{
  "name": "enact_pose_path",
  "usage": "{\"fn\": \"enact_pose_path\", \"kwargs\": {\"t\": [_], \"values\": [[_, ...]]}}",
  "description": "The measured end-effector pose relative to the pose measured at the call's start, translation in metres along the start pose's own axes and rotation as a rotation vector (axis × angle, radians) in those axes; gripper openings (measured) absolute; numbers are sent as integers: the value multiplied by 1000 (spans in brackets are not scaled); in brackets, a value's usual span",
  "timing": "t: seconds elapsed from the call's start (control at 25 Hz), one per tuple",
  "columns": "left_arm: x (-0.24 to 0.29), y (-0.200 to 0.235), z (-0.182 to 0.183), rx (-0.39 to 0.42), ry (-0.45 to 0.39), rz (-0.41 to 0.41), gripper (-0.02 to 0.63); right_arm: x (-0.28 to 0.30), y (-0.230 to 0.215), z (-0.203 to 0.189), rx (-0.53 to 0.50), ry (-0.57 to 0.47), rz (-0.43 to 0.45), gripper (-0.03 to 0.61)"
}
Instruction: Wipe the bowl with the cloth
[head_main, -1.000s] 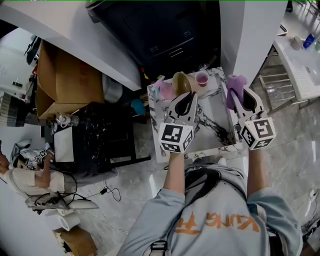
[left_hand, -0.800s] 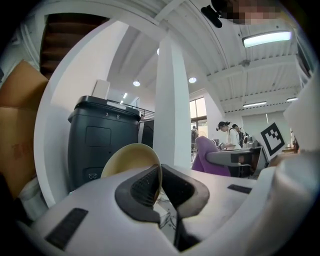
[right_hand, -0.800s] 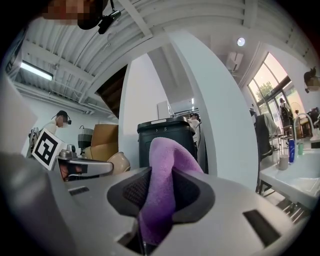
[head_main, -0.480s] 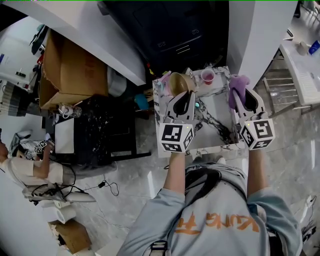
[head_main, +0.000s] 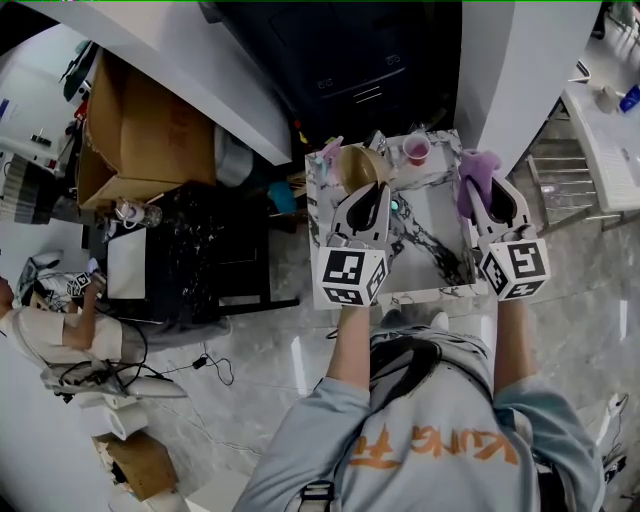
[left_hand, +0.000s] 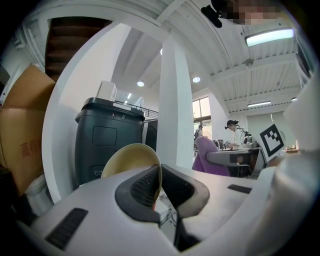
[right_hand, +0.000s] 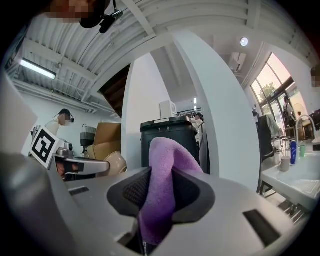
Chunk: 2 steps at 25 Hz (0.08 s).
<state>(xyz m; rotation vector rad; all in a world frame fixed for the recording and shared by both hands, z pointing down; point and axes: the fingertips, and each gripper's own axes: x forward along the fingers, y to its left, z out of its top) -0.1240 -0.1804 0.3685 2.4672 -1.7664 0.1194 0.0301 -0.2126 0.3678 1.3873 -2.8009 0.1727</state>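
L claw (left_hand: 159, 186): jaws are clamped on the rim of a tan round bowl (left_hand: 125, 161), held on edge and sticking out past the tips. R claw (right_hand: 159, 192): jaws are pinched on a purple fleece cloth (right_hand: 165, 160), which bulges beyond the tips. Both are held over a white-and-black marble-pattern tabletop (head_main: 432, 215). Bowl & cloth are kept apart. A small pink cup (head_main: 416, 150) is seen ahead, btwn the claws.

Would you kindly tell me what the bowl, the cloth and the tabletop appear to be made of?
The bowl: thin-walled, smooth, matte cream, probably plastic or melamine, though ceramic cannot be ruled out. The cloth: purple with a soft, fuzzy nap, likely fleece or microfibre. The tabletop: white with black veins, so marble or a marble-look surface.
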Motion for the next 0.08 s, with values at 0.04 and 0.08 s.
{"fn": "enact_pose_path", "kwargs": {"t": [0.04, 0.08], "values": [[0, -1, -1, 1, 0, -1, 34, 0, -2, 0, 2, -1, -4, 121], [0, -1, -2, 2, 1, -2, 34, 0, -4, -1, 4, -2, -8, 122]]}}
